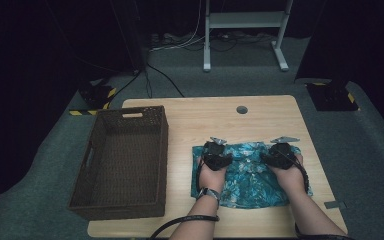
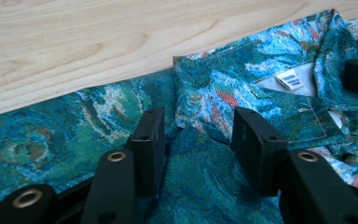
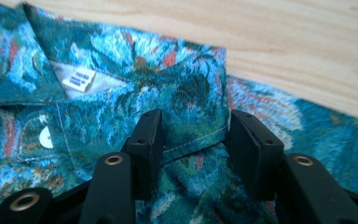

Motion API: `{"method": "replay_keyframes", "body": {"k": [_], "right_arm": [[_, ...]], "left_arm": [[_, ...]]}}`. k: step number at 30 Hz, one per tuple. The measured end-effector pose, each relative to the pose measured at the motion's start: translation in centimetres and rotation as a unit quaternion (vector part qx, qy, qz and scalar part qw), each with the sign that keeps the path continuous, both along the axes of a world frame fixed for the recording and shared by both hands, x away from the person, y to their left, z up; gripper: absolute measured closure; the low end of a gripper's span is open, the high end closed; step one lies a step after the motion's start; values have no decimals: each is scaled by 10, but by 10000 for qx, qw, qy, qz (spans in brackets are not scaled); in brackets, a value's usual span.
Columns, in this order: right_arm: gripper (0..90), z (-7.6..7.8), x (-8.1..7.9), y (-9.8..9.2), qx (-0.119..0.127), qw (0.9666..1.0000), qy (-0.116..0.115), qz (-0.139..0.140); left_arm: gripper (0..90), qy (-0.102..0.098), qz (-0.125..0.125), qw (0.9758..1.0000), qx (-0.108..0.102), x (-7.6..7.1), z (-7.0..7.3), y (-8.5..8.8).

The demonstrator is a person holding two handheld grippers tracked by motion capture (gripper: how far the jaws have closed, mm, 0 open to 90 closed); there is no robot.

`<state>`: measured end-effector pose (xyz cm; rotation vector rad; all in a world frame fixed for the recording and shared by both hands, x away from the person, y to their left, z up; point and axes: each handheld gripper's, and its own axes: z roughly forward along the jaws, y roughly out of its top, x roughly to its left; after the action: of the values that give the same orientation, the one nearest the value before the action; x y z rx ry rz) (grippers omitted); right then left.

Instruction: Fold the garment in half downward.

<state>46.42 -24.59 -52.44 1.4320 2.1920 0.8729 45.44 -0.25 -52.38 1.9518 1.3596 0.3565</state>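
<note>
**Me:** Fingers [image 2: 151, 140] of my left gripper [image 2: 200, 135] stand partway apart, pads clear of the cloth, a hump of the shirt [image 1: 250, 175] between them. Nothing pinched. Same on my right gripper [image 3: 193, 140]: partway apart, a seam of the collar [image 3: 186, 88] running across the gap, cloth between but not clamped.

**Observer:** Where is the shirt lying?

**Me:** Flat on the wooden table [image 1: 260, 115], on the near right part, folded into a rough rectangle. Blue-green print with red flecks. Collar end points away from me, close to the shirt's far edge.

**Observer:** And the grippers on it?

**Me:** Both at the far end of the shirt, one either side of the collar. Left gripper [image 1: 215, 155] over the left shoulder, right gripper [image 1: 281, 154] over the right. Tips down at the fabric.

**Observer:** Any marks to place by?

**Me:** White neck label [image 2: 290, 79] sits inside the collar, between my two grippers. A white button [image 3: 45, 137] shows below it in the right gripper view.

**Observer:** Anything else on the table?

**Me:** Dark wicker basket [image 1: 155, 150] on the left side, just beside the shirt, not touching it.
</note>
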Motion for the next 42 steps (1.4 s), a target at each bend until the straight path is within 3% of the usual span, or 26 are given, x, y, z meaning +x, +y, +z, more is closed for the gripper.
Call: {"method": "replay_keyframes", "body": {"k": [2,5,8,11,23,30,42], "right_arm": [[575,-1,0,0,-11,10000,-1,-3],[681,1,-1,2,-120,9999,15,57],[795,2,-3,2,-233,9997,-31,12],[841,2,-6,3,-278,9995,-135,7],[851,17,-27,-3,-175,9985,-509,53],[851,29,-44,-6,-188,9974,-681,130],[852,36,-73,-7,-207,9959,-846,264]], "left_arm": [[599,4,-29,10000,80,0,-2,-1],[661,-79,-85,9997,206,-2,-4,-1],[804,-113,-122,9993,322,-3,-4,-3],[867,-146,-211,9990,377,-3,-3,-6],[877,-346,-239,9991,81,-14,14,0],[876,-478,-374,9981,97,-27,24,2],[874,-529,-522,9972,49,-58,26,8]]}}
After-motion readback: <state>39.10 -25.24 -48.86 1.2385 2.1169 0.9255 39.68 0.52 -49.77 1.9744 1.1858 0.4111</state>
